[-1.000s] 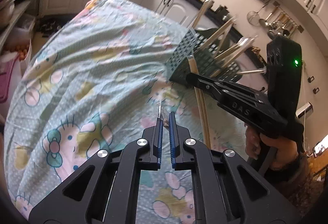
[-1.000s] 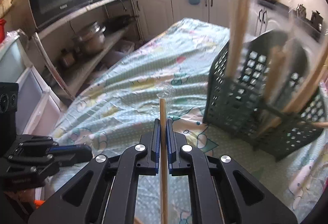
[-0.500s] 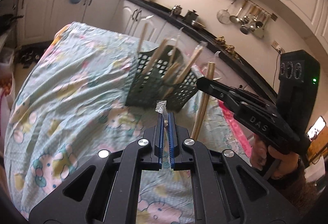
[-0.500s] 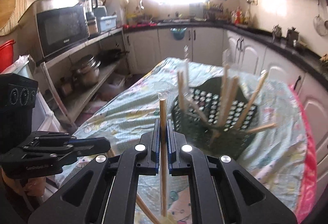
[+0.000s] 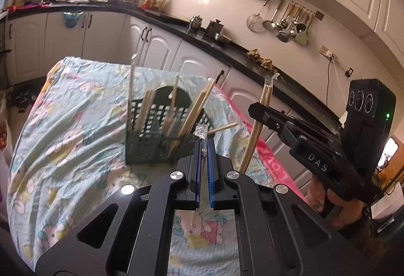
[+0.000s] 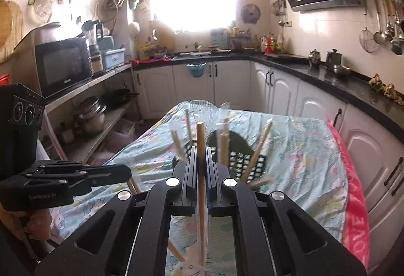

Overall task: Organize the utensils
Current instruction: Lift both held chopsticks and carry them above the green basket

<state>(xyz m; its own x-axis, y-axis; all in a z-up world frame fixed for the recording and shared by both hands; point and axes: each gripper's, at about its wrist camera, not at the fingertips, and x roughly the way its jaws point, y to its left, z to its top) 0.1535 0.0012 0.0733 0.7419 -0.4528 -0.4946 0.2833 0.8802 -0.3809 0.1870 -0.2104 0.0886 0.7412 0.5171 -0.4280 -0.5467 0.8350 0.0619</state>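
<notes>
A dark green perforated basket [image 5: 151, 147] stands on the cartoon-print tablecloth [image 5: 65, 124] and holds several wrapped chopsticks, all leaning. My left gripper [image 5: 204, 147] is shut on a thin stick in a clear wrapper [image 5: 202, 131], in the air in front of the basket. My right gripper [image 6: 200, 152] is shut on a pair of wooden chopsticks [image 6: 200, 134] held upright, its clear wrapper reaching up past them. The basket [image 6: 242, 160] lies beyond and below it. In the left wrist view the right gripper [image 5: 255, 109] hangs right of the basket with its chopsticks [image 5: 255, 134].
Pink cloth [image 6: 353, 200] edges the table's right side, close to white cabinets [image 6: 373, 149]. A black counter [image 5: 227, 49] runs behind. Shelves with a microwave [image 6: 63, 66] and pots stand to the left. A hand [image 5: 341, 210] grips the right tool.
Both grippers have risen and drawn back from the basket, which now looks smaller and lower in each view. Each still clamps its stick.
</notes>
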